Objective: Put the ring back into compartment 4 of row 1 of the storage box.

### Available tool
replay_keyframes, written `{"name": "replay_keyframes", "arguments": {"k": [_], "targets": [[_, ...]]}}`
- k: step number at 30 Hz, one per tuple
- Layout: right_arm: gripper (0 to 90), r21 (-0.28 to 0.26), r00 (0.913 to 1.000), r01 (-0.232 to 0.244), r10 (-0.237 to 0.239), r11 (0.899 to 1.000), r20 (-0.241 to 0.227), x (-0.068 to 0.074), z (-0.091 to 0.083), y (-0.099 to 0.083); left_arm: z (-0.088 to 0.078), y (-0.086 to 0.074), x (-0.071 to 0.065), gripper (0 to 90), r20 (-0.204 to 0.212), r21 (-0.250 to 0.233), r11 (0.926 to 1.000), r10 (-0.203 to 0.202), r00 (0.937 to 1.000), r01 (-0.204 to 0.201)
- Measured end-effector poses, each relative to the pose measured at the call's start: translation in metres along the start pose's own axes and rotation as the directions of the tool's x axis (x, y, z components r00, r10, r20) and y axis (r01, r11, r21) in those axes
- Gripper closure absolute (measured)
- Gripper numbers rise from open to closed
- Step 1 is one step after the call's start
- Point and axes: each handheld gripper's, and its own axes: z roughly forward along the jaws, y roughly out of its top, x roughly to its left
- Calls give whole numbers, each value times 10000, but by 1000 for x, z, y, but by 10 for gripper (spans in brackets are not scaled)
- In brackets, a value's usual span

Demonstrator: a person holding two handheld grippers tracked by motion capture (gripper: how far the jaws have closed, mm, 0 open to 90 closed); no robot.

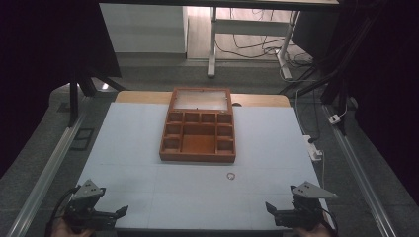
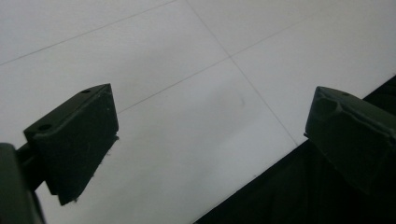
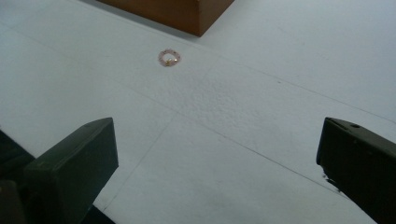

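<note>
You held both tongs [image 1: 122,211] [image 1: 270,208] spread and empty at the near desk [image 1: 128,148] edge, while the ring [image 1: 230,176], probably light, thin and slippery, lay just near of the box [image 1: 198,157], best pinched across its band.

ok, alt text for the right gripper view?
A small beaded ring lies alone on the white table, just short of a wooden box corner. The right claw stands wide open in the foreground, nothing between its black jaws.

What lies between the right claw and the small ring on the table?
Nothing: in the right gripper view, bare white table runs from the open right claw to the ring, crossed by thin lines.
</note>
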Motion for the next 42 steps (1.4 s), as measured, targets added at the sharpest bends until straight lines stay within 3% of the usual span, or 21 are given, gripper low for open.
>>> {"name": "replay_keyframes", "arguments": {"k": [6,9,15,27,42], "targets": [[0,-55,9927,-999,993,9950,-678,-12,0,-1,-1,0,2,28,314,-323,9994,114,9994,-104],[0,-15,9903,-1179,1175,9930,-741,-14,0,-1,-1,0,2,28,398,-292,9995,162,9991,-150],[0,139,9912,-1079,1087,9941,-755,-12,2,0,1,1,2,31,469,-223,9995,254,9986,-244],[0,434,9939,-841,869,9955,-677,-10,4,2,4,3,-3,35,233,-9,9984,568,9981,-568],[0,223,9968,-302,317,9993,-738,-5,12,12,2,2,-3,34,423,-150,9980,619,9972,-613]]}}
